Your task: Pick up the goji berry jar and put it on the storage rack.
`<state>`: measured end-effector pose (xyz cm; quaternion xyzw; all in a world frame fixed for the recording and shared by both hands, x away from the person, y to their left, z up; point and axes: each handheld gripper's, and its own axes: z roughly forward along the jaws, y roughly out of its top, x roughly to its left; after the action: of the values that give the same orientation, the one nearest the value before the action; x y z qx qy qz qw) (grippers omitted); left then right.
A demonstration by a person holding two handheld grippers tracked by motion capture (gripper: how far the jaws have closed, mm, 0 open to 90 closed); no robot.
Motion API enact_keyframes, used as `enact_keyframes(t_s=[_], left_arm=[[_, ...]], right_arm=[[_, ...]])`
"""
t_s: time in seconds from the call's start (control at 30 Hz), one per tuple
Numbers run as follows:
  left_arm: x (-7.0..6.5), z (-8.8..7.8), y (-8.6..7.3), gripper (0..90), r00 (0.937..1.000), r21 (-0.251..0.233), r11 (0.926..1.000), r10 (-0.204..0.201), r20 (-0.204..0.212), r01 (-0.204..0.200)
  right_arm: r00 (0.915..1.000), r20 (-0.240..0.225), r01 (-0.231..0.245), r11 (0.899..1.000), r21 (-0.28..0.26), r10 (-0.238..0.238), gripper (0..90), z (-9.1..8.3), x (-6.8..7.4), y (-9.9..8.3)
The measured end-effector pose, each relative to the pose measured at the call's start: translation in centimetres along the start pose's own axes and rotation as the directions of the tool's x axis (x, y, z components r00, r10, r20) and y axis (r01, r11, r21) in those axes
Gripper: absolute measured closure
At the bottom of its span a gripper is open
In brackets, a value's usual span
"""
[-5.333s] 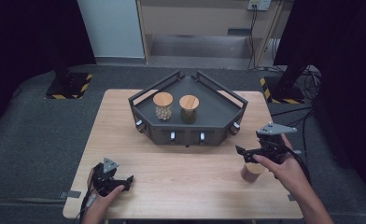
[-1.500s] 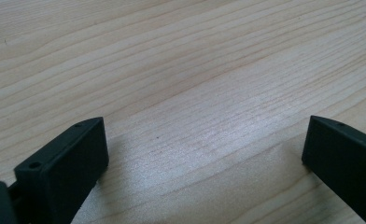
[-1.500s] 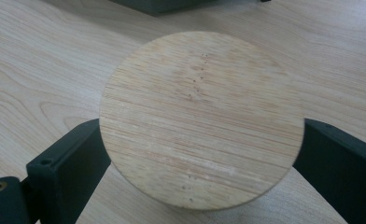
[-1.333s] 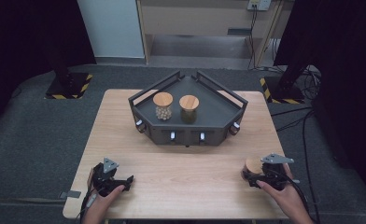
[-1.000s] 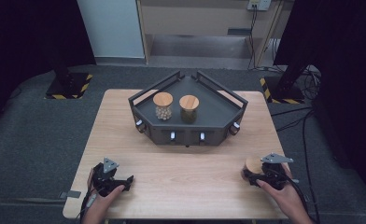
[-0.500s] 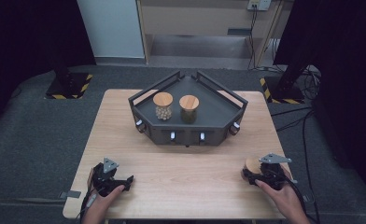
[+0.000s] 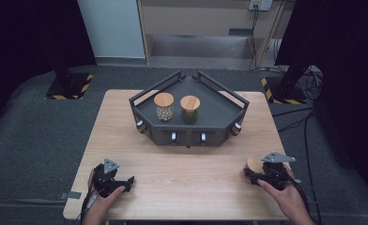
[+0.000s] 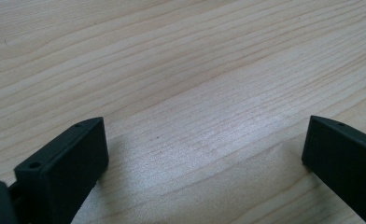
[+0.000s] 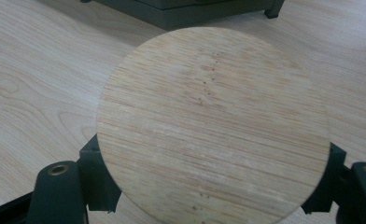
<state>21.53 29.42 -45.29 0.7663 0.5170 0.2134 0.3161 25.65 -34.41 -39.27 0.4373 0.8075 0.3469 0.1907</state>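
While right gripper (image 7: pixel 252 174) jaws clamp wood-lidded jar (image 9: pixel 213 126) near tray (image 7: pixel 219 110), left gripper (image 7: pixel 121 183) gapes empty. Grasp step; next likely lift onto tray.

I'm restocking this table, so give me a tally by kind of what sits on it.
Jars with wooden lids: 3, namely the bead jar, the dark jar and the gripped jar
Dark trays: 1, the tray
Grippers: 2, the left gripper and the right gripper
Total: 6
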Motion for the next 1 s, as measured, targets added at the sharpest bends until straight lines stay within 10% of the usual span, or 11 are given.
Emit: enact_keyframes(t_s=[1.0], left_arm=[[0.0, 0.0, 0.0, 0.0, 1.0, 0.0, 1.0, 0.0, 0.0, 0.0]], right_arm=[[0.9998, -0.019, 0.011, 1.0, -0.026, -0.011, 25.9, -2.4, 0.4, 3.4]])
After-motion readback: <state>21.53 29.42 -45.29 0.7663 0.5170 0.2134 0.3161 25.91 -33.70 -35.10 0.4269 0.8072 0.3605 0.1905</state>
